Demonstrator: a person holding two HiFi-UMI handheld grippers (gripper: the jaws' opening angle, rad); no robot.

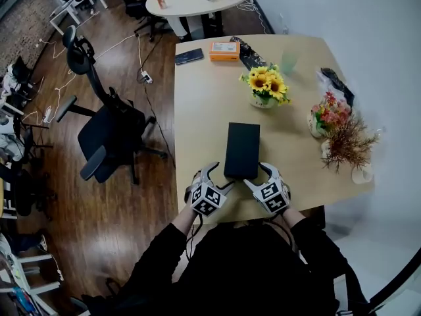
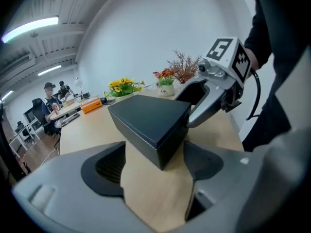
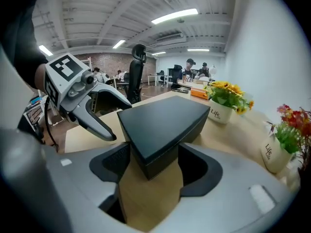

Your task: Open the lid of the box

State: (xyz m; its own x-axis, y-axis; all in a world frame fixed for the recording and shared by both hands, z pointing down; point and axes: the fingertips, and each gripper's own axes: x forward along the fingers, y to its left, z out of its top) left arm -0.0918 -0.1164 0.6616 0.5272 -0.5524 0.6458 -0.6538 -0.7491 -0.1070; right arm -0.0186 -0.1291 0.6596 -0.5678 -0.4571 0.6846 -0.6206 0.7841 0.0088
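Note:
A black rectangular box (image 1: 242, 150) with its lid on lies flat on the light wooden table (image 1: 204, 110), near the front edge. My left gripper (image 1: 222, 175) is open at the box's near left corner, and my right gripper (image 1: 258, 174) is open at the near right corner. In the left gripper view the box (image 2: 146, 115) pokes one corner between the wide jaws of that gripper (image 2: 154, 168), with a gap to the pads. In the right gripper view the box (image 3: 163, 120) has its other near corner between the parted jaws of that gripper (image 3: 153, 168).
Behind the box stand a pot of sunflowers (image 1: 266, 87), a pot of pink flowers (image 1: 327, 117) and a vase of dried twigs (image 1: 352, 150) at the right. An orange box (image 1: 224, 50) and a phone (image 1: 189, 56) lie at the far edge. An office chair (image 1: 108, 133) stands left of the table.

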